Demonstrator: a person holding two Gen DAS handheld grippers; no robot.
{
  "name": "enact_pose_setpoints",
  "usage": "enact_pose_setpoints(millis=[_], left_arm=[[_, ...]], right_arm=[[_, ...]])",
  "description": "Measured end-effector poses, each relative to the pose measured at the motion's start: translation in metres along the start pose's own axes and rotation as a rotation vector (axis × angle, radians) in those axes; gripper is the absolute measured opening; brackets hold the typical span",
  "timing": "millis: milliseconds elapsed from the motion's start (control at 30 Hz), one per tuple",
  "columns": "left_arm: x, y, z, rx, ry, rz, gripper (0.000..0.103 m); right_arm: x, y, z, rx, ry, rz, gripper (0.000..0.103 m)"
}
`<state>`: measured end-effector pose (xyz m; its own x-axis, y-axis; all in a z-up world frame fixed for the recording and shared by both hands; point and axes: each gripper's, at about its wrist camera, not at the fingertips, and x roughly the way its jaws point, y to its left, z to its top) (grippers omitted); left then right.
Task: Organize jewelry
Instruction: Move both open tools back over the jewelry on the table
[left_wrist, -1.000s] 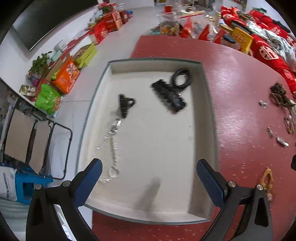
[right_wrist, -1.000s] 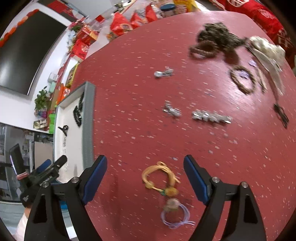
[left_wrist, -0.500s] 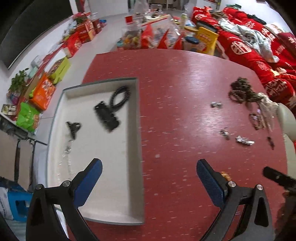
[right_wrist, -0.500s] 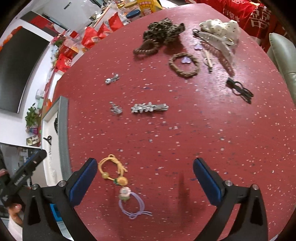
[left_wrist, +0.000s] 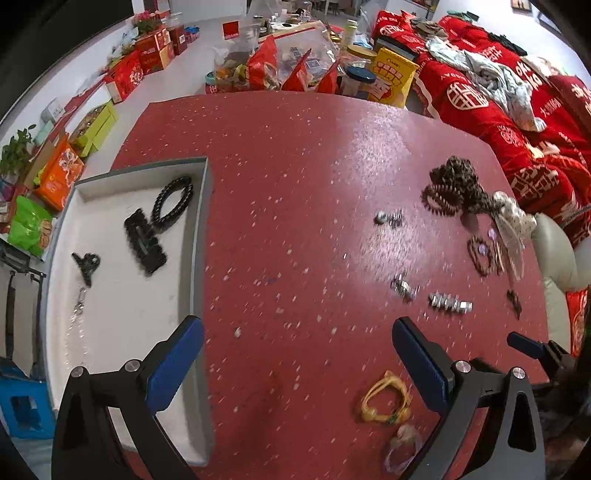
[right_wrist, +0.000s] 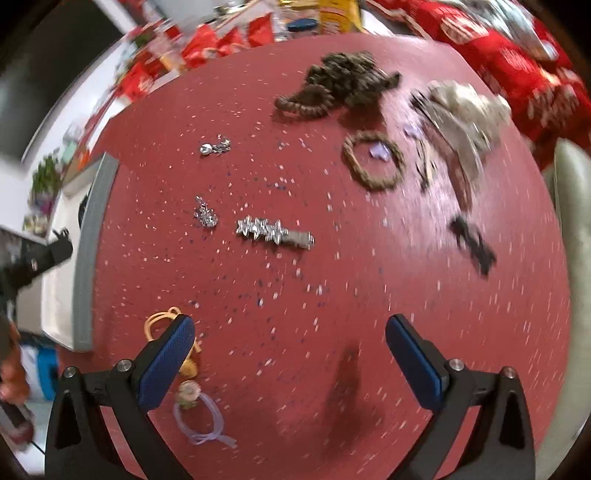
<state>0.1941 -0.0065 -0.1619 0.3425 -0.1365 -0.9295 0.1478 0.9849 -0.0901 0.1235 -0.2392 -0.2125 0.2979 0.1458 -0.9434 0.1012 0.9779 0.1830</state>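
Note:
A grey-rimmed white tray (left_wrist: 201, 206) on the red table holds a black bead bracelet (left_wrist: 173, 202), a black hair clip (left_wrist: 144, 242), a small black claw clip (left_wrist: 86, 263) and a silver chain (left_wrist: 77, 310). My left gripper (left_wrist: 295, 363) is open and empty over the table beside the tray. My right gripper (right_wrist: 290, 363) is open and empty above the table. Ahead of it lie a silver star clip (right_wrist: 273, 230), two silver pendants (right_wrist: 206, 216), a brown bead bracelet (right_wrist: 373, 160) and a black clip (right_wrist: 474, 245). A yellow hair tie (left_wrist: 386, 398) and a purple one (right_wrist: 201, 417) lie near my fingers.
A dark bead pile (right_wrist: 343, 85) and a beige hair claw (right_wrist: 461, 114) lie at the table's far right. Snack packets and jars (left_wrist: 295, 70) stand beyond the far edge. A red-covered sofa (left_wrist: 517, 110) is on the right, boxes (left_wrist: 62, 173) on the floor at left.
My left gripper has swung right, from above the tray to over the red table. My right gripper has moved right and forward, past the yellow and purple hair ties. Both stay open.

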Motion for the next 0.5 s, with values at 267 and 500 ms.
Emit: enact_pose_setpoints(millis=[267, 500], left_arm=[[0.030, -0.024, 0.025, 0.008, -0.008, 0.005, 0.102], [0.056, -0.043, 0.040, 0.051, -0.013, -0.015, 0.092]], right_arm=[[0.017, 0.018, 0.027, -0.211, -0.043, -0.036, 0.099], [0.039, 0.026, 0.038, -0.295, -0.046, -0.066, 0.073]])
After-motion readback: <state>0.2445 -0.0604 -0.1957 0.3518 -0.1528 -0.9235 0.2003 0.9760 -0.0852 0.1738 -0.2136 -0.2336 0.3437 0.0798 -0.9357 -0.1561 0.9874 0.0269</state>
